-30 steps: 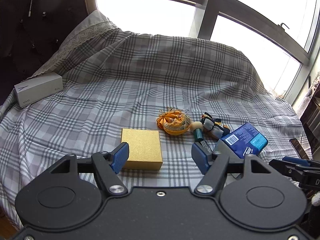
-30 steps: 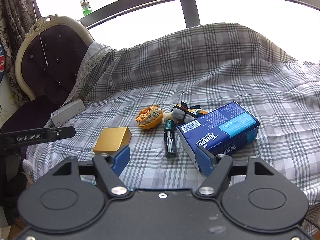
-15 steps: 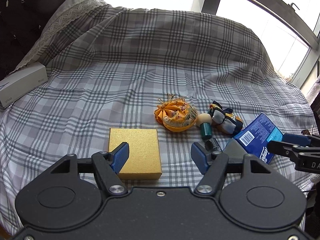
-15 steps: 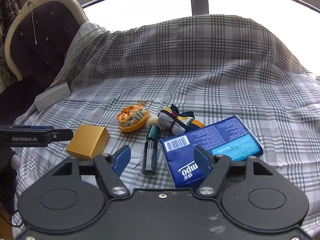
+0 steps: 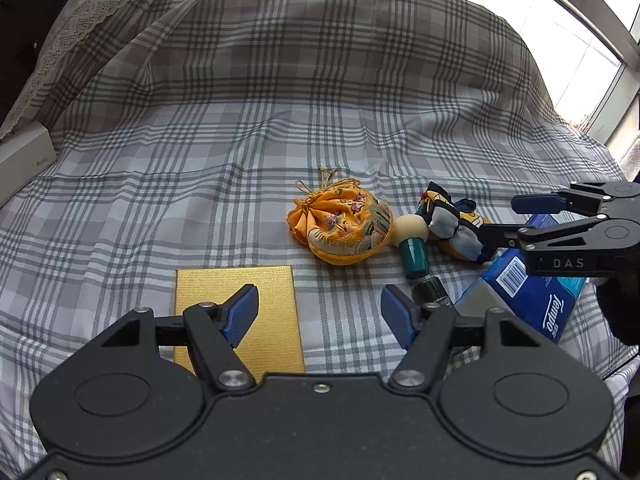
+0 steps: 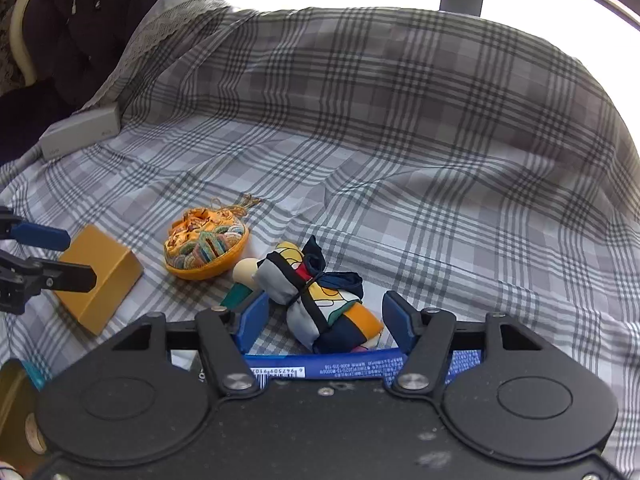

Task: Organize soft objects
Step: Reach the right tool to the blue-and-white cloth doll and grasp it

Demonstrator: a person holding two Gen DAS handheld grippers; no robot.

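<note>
Left wrist: one pouch (image 5: 342,229) (two boxes (image 5: 238,318)).

From your left gripper (image 5: 318,312), the box (image 5: 236,312) lies at 11 o'clock on the bed (image 5: 280,120), pouch (image 5: 340,228) at 12, scarf bundle (image 5: 452,224) and tissue pack (image 5: 528,300) at 2.

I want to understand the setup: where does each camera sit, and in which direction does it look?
Left wrist: sits on the left gripper, facing across the plaid bed at the gold box; its open fingers show.
Right wrist: sits on the right gripper, over the tissue pack, facing the tied cloth bundle; its open fingers show.
Shared: the orange pouch, and each other's gripper.
</note>
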